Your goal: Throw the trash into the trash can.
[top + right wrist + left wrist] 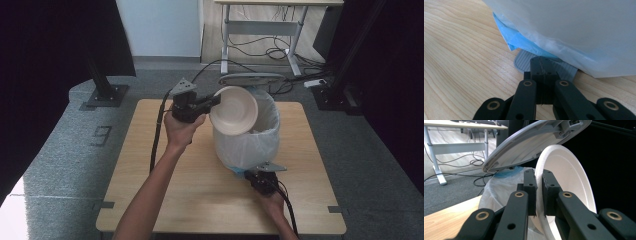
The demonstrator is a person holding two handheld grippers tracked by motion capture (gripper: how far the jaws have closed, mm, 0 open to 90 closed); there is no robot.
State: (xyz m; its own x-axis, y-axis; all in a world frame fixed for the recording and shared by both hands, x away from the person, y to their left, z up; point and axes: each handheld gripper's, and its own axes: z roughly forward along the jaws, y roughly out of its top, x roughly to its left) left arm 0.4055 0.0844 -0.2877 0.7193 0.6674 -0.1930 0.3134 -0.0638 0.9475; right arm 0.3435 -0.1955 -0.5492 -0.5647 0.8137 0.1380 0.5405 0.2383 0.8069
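Bowl [234,110]: round, white, foam-like, tilted on edge at frame centre over bin [248,142] lined with translucent bag | Left tongs [216,100]: clamped on bowl rim, forearm raised | Right tongs [252,174]: jaws together on ribbed grey pedal [524,63], low on wood-grain tabletop [150,165].

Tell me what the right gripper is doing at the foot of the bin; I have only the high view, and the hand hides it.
Observer: The right gripper, jaws closed together, has its tips on the bin's ribbed grey pedal.
Reviewer: Is the lid actually up?
Observer: Yes, the grey lid stands tilted open above the white liner bag.
Reviewer: How is the plate held?
Observer: The left gripper pinches the white foam plate by its rim, one jaw on each face.
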